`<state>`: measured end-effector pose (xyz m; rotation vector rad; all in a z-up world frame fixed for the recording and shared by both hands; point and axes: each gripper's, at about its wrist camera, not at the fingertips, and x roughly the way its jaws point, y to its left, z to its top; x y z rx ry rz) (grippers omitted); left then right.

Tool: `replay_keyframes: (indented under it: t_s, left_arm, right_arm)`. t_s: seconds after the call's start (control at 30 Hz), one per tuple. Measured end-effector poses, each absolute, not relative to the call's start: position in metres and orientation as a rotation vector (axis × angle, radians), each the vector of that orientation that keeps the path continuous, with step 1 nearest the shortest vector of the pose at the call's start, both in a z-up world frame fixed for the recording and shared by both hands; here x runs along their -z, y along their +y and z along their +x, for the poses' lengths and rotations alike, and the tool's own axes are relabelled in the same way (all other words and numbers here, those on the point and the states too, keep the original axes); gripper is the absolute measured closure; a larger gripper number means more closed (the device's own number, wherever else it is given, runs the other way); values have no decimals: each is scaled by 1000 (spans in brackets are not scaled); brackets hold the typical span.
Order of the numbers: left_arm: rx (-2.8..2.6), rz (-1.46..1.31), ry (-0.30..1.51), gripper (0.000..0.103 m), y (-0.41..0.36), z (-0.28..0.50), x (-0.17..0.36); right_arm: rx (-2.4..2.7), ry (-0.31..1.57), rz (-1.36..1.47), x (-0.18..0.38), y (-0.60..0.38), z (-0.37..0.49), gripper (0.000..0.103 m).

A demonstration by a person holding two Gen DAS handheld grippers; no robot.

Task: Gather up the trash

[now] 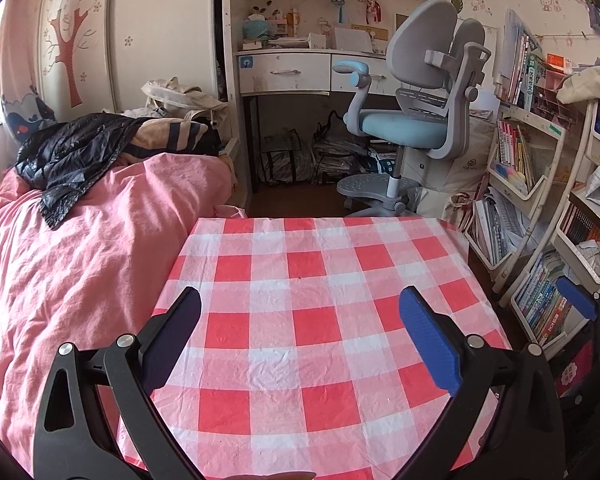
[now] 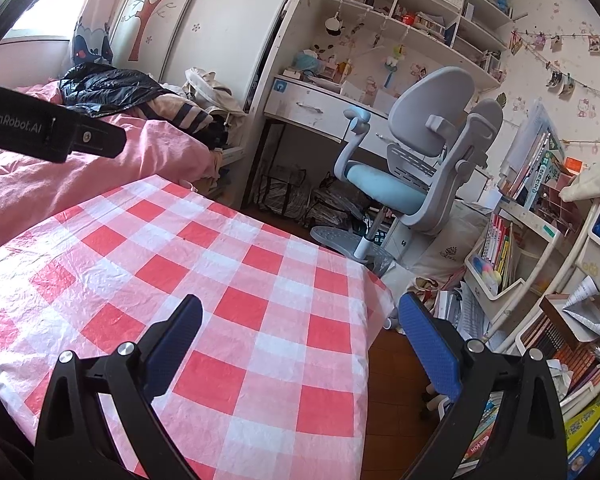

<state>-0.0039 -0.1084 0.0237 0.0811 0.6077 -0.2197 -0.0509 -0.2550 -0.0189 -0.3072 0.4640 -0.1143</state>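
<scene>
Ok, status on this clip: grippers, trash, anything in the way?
Left gripper open, empty. Right gripper open, empty, at the table's right edge. No trash visible on the checkered tablecloth. Nothing in the way.

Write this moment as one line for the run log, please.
left gripper: jaws open, empty, over checkered tablecloth | right gripper: jaws open, empty, at the table's right edge | trash: none visible on the cloth | desk chair beyond
</scene>
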Motion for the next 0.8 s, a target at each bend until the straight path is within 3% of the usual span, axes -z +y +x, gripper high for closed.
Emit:
replay_keyframes:
  t_s: [0.4,0.8]
  left_arm:
    - [230,58,543,7,-113,-16,-22]
    - [230,63,618,7,-116,-6,-14]
  right_arm:
    - [106,465,-302,18,-255,-50,9]
    - [105,465,-303,18,-255,-50,9]
